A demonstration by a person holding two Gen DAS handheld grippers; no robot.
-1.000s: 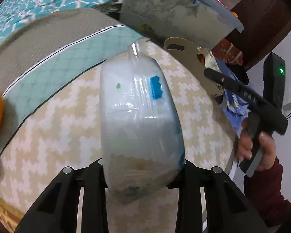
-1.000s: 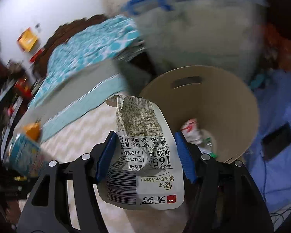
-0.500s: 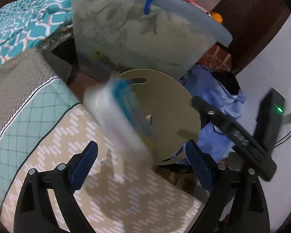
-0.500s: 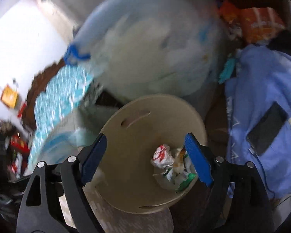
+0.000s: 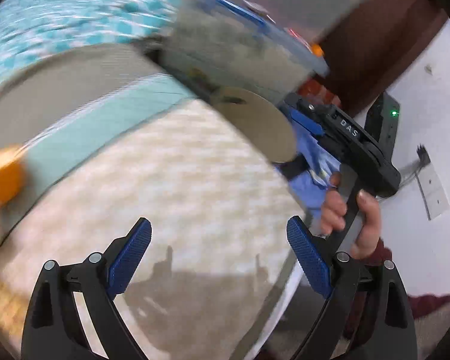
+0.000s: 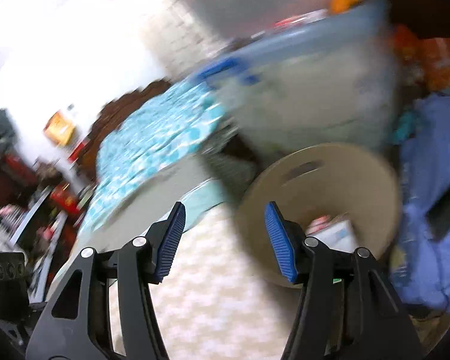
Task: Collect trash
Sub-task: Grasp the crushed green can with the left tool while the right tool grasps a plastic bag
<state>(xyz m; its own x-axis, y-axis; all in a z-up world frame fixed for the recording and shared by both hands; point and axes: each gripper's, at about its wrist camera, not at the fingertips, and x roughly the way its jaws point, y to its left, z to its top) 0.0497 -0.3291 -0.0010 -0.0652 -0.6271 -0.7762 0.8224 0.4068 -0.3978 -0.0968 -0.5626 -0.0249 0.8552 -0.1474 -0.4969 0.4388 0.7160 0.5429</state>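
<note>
A beige round trash bin [image 6: 330, 180] stands beside the bed, with trash [image 6: 336, 234] inside it; its contents are blurred. The bin also shows in the left wrist view [image 5: 255, 120]. My left gripper [image 5: 219, 258] is open and empty above the patterned bed cover [image 5: 180, 186]. My right gripper [image 6: 225, 240] is open and empty, just left of the bin's rim. In the left wrist view the right gripper's body [image 5: 351, 138] is held in a hand beyond the bin.
A large clear storage box with blue handles [image 6: 300, 90] stands behind the bin. Blue cloth with a dark phone-like object [image 6: 435, 198] lies to the right. An orange object [image 5: 0, 174] sits on the bed at left. Both views are motion-blurred.
Both grippers opened and dropped their loads: the left let go of the clear plastic bag, the right the printed wrapper, at the bin. Both have since swung back towards the bed.
</note>
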